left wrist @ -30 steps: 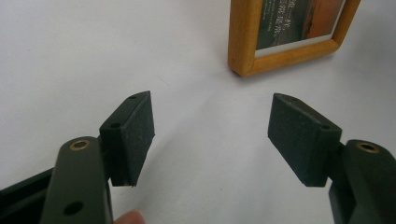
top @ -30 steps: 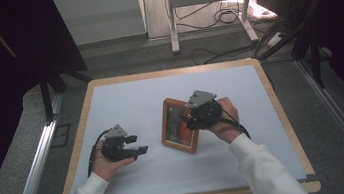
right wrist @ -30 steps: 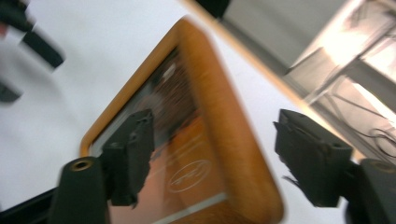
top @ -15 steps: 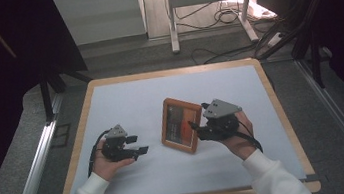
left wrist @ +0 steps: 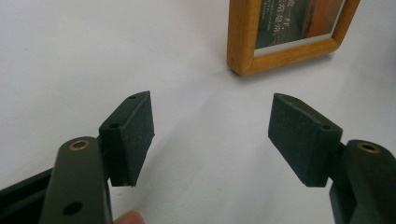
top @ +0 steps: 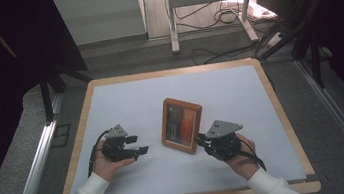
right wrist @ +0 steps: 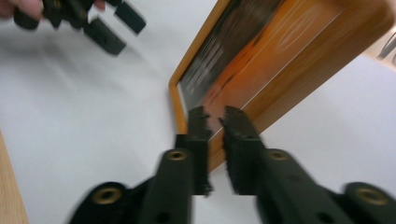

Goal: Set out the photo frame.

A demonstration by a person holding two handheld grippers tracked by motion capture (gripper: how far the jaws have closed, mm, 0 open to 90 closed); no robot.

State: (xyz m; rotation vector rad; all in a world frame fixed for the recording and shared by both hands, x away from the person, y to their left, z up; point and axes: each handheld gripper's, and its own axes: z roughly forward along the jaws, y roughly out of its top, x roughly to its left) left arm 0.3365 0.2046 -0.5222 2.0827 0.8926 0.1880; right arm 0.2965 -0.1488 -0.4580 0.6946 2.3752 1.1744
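Wooden picture frame point(top: 182, 125) lies mid-table on the white mat point(top: 239, 88). Right gripper point(top: 199, 141) at its near right corner, jaws nearly closed (whether they pinch the edge, I cannot tell). Left gripper point(top: 141, 144) rests apart, jaws wide open, empty.

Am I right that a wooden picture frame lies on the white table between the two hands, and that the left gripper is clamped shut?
Not quite. The left gripper is open: the left gripper view shows its jaws spread wide with bare table between them. The rest holds: the wooden picture frame does lie on the white table between the two hands.
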